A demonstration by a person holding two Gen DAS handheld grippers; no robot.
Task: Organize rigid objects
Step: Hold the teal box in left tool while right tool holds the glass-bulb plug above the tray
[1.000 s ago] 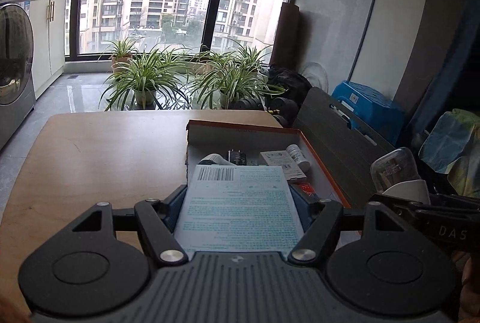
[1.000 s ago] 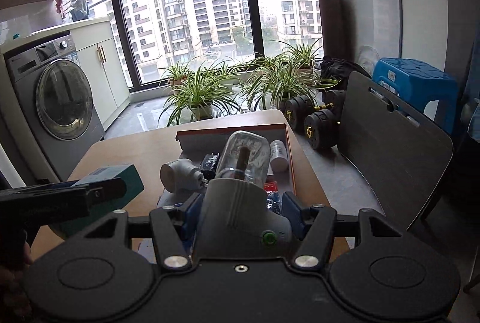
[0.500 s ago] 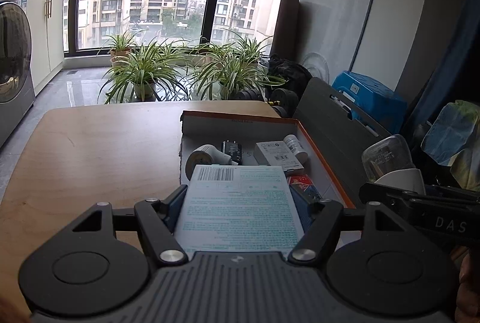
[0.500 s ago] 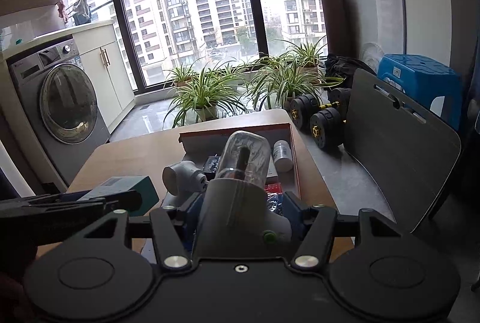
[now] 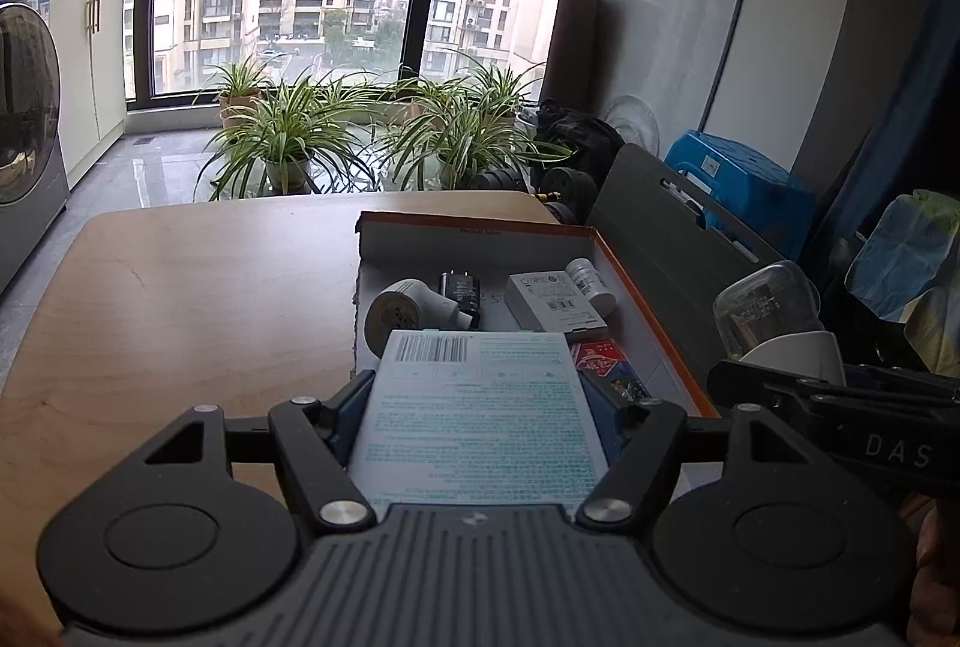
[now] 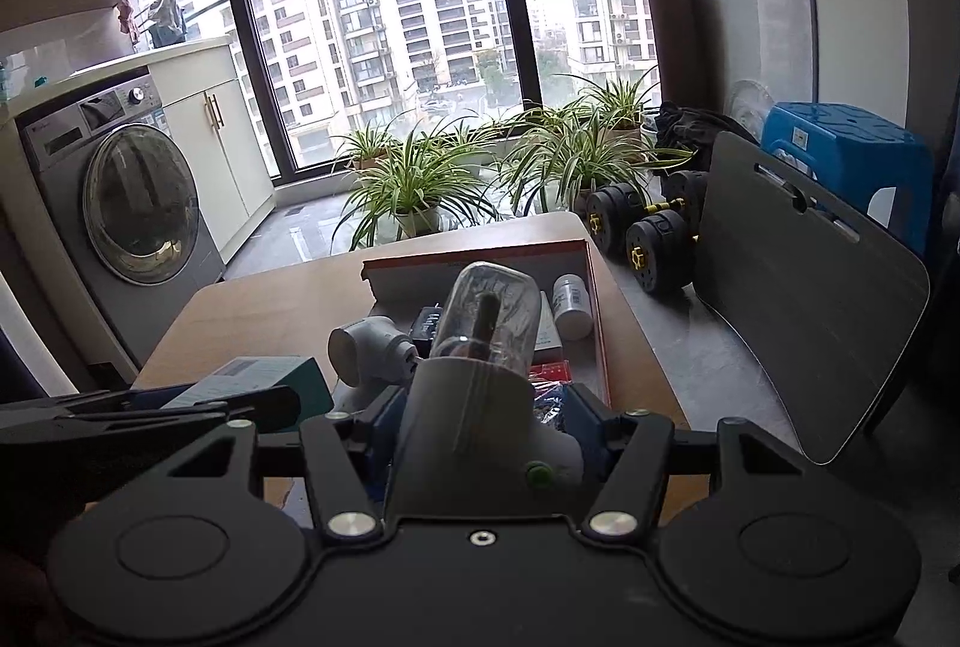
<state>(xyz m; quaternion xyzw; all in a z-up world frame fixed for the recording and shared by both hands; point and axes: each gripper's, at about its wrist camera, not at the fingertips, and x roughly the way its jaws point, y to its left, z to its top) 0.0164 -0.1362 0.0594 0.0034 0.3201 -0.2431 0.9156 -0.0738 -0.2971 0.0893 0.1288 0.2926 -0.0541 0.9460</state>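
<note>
Left gripper angled downward, jaws clamped on a flat teal box. Right gripper alongside, same downward tilt, jaws clamped on a white-based clear-domed device.

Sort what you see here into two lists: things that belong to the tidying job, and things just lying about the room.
Part of the job:
- teal box in the left tongs
- clear bottle in the right tongs
- cardboard tray
- white adapter, small white bottle

Lying about:
- potted plants
- dumbbells
- blue stool
- washing machine
</note>
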